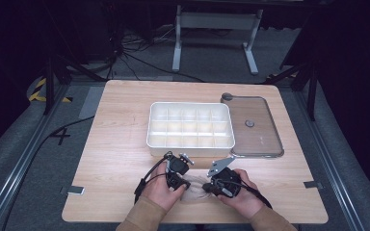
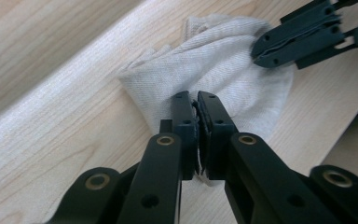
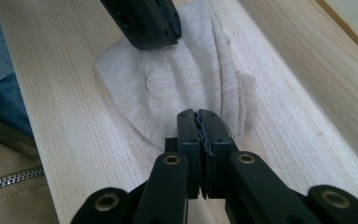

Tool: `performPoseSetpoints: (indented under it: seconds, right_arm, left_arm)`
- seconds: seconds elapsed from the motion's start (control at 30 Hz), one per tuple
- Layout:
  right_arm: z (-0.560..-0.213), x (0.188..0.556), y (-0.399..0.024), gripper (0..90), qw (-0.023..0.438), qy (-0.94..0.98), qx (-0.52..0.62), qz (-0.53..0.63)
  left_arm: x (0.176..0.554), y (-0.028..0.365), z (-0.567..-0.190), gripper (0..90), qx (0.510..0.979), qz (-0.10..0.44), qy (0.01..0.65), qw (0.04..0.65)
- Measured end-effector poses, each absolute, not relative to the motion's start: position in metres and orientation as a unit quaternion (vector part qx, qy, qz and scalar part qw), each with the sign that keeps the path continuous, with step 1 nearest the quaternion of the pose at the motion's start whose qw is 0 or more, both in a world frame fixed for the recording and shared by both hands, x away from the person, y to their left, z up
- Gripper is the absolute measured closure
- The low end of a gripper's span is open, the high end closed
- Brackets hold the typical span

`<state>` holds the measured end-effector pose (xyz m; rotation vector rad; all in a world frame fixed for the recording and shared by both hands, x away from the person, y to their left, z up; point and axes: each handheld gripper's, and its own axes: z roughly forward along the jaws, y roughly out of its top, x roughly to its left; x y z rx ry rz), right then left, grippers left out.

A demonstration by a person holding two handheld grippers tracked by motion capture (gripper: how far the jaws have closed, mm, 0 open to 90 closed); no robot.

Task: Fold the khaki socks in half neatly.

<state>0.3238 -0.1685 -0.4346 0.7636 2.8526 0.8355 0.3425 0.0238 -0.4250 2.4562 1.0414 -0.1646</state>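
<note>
Both grippers are pinching a small beige cloth [image 2: 223,60] lying on the table [image 1: 115,159] just in front of the white tray [image 1: 191,142]: left gripper [image 2: 198,100] and right gripper [image 3: 198,115] are clamping opposite edges, apparently for spreading or folding it.

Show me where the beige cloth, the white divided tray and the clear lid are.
beige cloth [image 2: 223,60], left gripper view, on its ribbed middle.
white divided tray [image 1: 191,144], high view, on its near outer wall.
clear lid [image 1: 262,137], high view, on its bare clear panel below the knob.
</note>
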Motion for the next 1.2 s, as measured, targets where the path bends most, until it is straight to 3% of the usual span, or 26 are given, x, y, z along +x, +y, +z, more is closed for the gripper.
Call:
performPoseSetpoints:
  seconds: [0.23,0.4,0.73,1.2]
  right_arm:
    - [-0.433,0.324,-0.169,88.3,0.039,0.928,0.248,0.274]
    - [-0.426,0.323,-0.168,88.3,0.041,0.926,0.245,0.286]
    - [-0.421,0.320,-0.161,88.4,0.042,0.922,0.235,0.305]
    - [-0.440,0.324,-0.151,89.1,0.033,0.926,0.234,0.293]
  left_arm:
    - [0.341,0.039,-0.408,74.5,0.889,-0.073,0.368,0.262]
    - [0.343,0.048,-0.407,69.5,0.887,-0.081,0.378,0.253]
    - [0.343,0.045,-0.418,66.4,0.892,-0.100,0.376,0.232]
    - [0.344,0.048,-0.423,65.2,0.890,-0.110,0.375,0.238]
